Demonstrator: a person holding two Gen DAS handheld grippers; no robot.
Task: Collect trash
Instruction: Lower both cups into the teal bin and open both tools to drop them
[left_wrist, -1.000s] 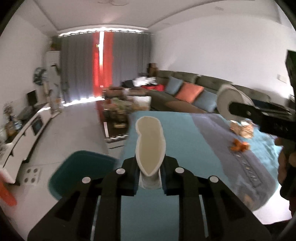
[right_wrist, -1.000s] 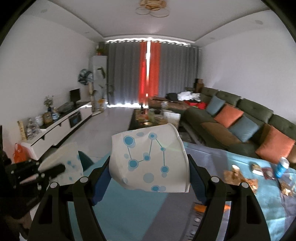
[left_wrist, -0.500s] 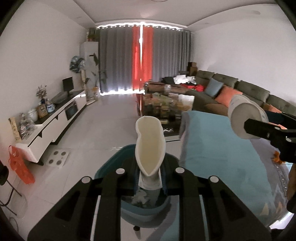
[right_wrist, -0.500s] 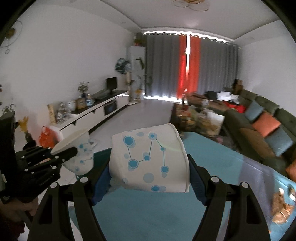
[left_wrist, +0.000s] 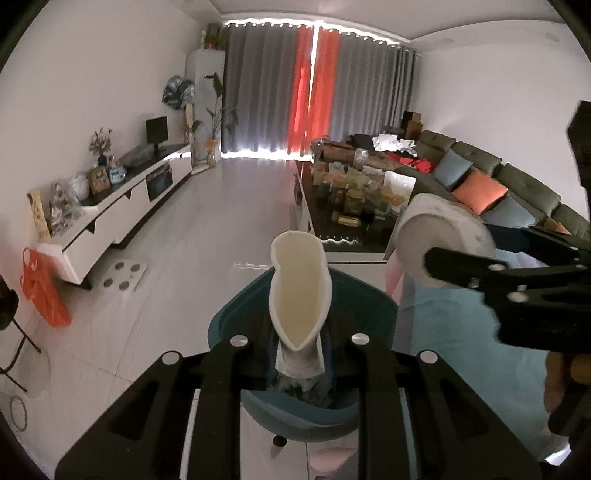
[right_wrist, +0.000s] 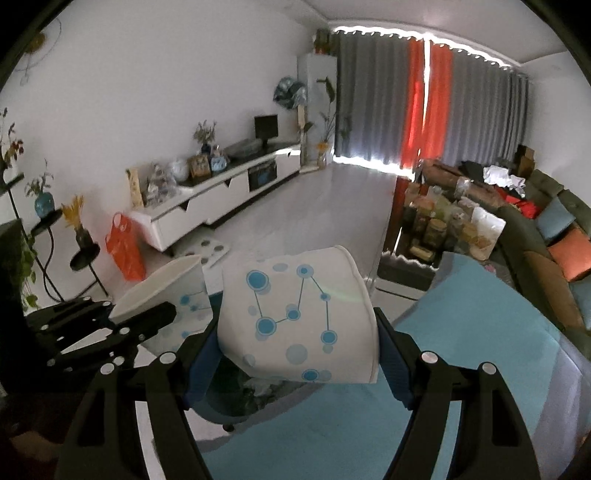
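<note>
My left gripper (left_wrist: 300, 354) is shut on a squashed white paper cup (left_wrist: 299, 295) with its mouth pointing away. It hangs over a teal trash bin (left_wrist: 373, 301) on the floor that holds some rubbish. My right gripper (right_wrist: 297, 354) is shut on a white paper cup with blue dots (right_wrist: 295, 317). Part of the bin (right_wrist: 218, 410) shows under it. In the left wrist view the right gripper (left_wrist: 461, 249) and its cup (left_wrist: 436, 236) are at the right, beside the bin. In the right wrist view the left gripper (right_wrist: 162, 299) and its cup (right_wrist: 166, 284) are at the left.
A teal rug (right_wrist: 461, 332) lies to the right of the bin. Beyond it stand a cluttered coffee table (left_wrist: 354, 206) and a sofa with cushions (left_wrist: 480, 184). A white TV cabinet (left_wrist: 122, 210) with an orange bag (left_wrist: 44, 291) lines the left wall. Pale floor stretches to the curtains.
Both views have swung left, from the rug and sofa toward the open floor. The teal bin has come in under both grippers. Each gripper still holds its cup.
</note>
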